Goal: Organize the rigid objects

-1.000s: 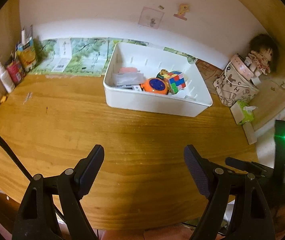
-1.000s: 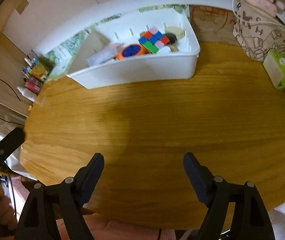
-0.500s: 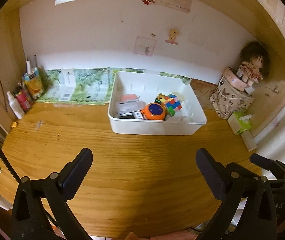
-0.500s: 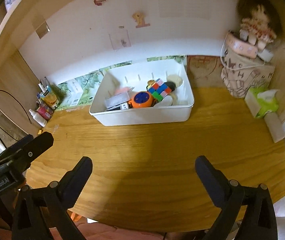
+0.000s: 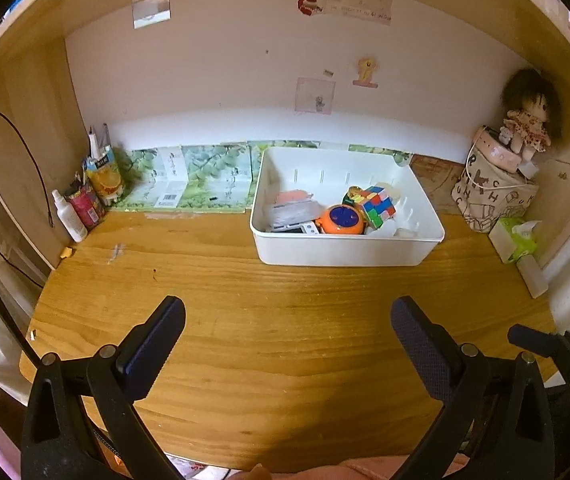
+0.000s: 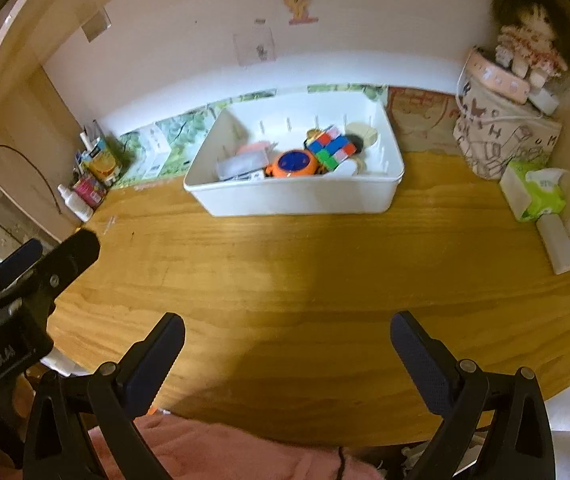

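Observation:
A white plastic bin stands at the back of the wooden desk. Inside lie a colour cube, an orange round toy with a blue face, a grey flat packet and other small items. My left gripper hangs open over the bare desk front, well short of the bin, nothing between its fingers. My right gripper is also open and empty above the near desk edge. The left gripper's body shows at the left of the right wrist view.
Bottles and a juice carton crowd the back left corner. A printed bag with a doll on top sits back right, beside a tissue pack. Leaf-print paper lines the wall. Pink fabric lies below the desk edge.
Both grippers opened wider and lifted and tilted up, so the bin looks smaller and farther and more of the wall and desk shows.

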### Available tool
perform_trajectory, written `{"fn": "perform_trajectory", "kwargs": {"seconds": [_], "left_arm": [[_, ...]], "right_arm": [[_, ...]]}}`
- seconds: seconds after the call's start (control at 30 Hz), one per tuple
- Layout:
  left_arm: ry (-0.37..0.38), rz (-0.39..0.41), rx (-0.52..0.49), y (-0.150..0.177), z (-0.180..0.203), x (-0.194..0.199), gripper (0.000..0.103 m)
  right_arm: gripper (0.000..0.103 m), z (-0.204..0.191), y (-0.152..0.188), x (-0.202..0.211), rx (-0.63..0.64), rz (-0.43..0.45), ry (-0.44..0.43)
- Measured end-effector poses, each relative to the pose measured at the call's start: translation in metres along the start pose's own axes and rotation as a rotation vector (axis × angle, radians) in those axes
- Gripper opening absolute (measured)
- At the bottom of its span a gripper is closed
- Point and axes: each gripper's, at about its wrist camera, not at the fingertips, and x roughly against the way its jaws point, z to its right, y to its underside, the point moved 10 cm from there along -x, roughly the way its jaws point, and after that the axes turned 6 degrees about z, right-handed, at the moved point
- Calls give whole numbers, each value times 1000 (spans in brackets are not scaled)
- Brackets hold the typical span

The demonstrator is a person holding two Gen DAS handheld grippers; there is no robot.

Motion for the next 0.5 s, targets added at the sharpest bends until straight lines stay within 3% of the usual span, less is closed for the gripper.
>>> {"fn": "perform_trajectory", "kwargs": {"seconds": [0.13,0.5], "left_arm": [[6,-37,18,1,-2,-10,102],[6,1,-19,-18,2,-19,102]], "right_arm": [[103,7,-2,-1,-23,9,5],[103,19,-18,-13,-67,15,37]]}}
